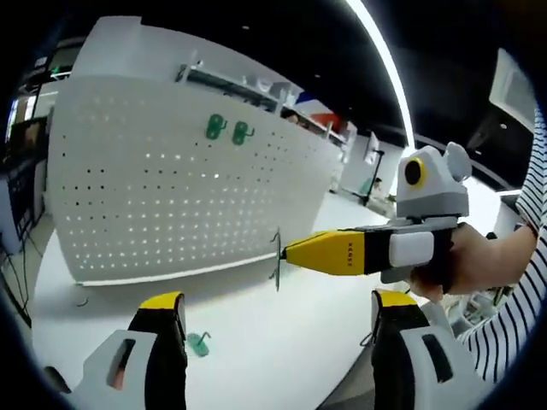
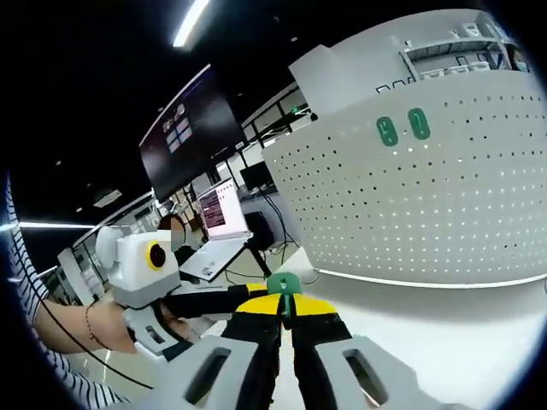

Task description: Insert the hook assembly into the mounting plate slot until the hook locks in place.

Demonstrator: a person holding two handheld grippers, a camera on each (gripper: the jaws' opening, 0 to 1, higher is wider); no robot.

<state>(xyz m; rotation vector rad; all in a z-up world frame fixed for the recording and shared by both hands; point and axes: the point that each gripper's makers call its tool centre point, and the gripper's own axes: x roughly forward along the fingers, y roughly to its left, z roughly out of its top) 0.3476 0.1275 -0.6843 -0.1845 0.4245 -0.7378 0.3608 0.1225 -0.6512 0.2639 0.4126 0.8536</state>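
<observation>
- Left gripper released, jaws wide; a spare green hook lies between them on the white table
- Right gripper clenched on a green hook; thin grip, it may twist before reaching the pegboard
- Two hooks hang there; dim office beyond

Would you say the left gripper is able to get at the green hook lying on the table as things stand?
Probably yes: the left gripper is open, and the green hook lies on bare white table just ahead of its jaws with nothing between.

no legible text anywhere
</observation>
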